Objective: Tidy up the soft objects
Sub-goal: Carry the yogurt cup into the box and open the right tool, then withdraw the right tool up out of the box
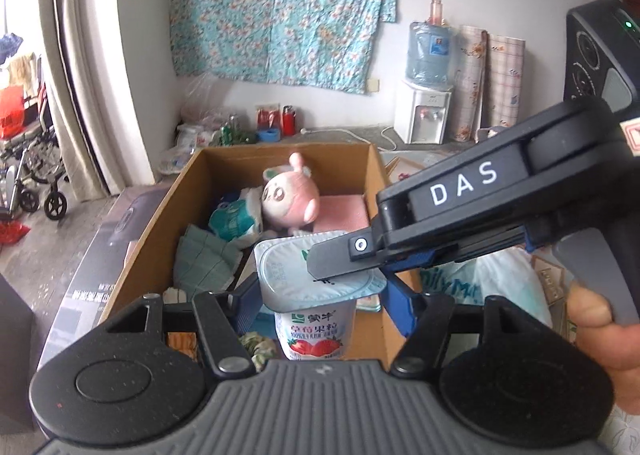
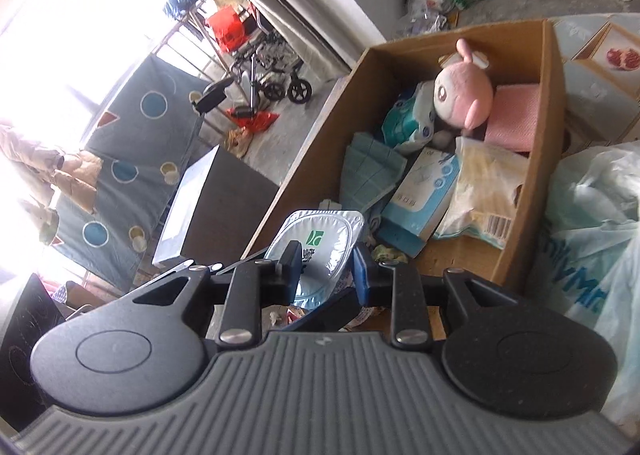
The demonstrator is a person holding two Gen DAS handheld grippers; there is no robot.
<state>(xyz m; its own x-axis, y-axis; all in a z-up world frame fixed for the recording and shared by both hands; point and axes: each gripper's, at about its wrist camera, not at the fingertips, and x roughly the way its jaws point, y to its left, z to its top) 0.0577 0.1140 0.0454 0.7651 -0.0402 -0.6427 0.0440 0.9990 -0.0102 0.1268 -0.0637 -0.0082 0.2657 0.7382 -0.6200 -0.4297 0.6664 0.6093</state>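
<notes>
A: Where is the yogurt cup (image 1: 316, 311) right now?

B: Above the near end of the cardboard box (image 1: 152, 223), upright, its foil lid up. The left tongs (image 1: 320, 295) have closed around its body, blue pads on either side.

A: And the right tongs (image 2: 326, 269)?

B: They come in from the side over the top. From their own camera the foil lid sits between the two fingers, which stand close at its edges; I judge them closed on the rim, though contact under the lid is hidden.

A: Why two holds on one cup?

B: My guess is a handover, or steadying a thin-walled cup that would dent under one hard squeeze.

A: What does the box hold?

B: At the far end from the cup, a pink plush rabbit (image 2: 464, 95) leaning beside a pink cloth (image 2: 512, 117). Nearer the cup, a blue-and-white soft pack (image 2: 408, 123), a folded green cloth (image 2: 370, 171), a light-blue tissue pack (image 2: 420, 203) and a clear yellowish bag (image 2: 486, 195) with a barcode.

A: Outside it?

B: A white plastic bag (image 2: 592, 231) touches the box's right wall.
</notes>
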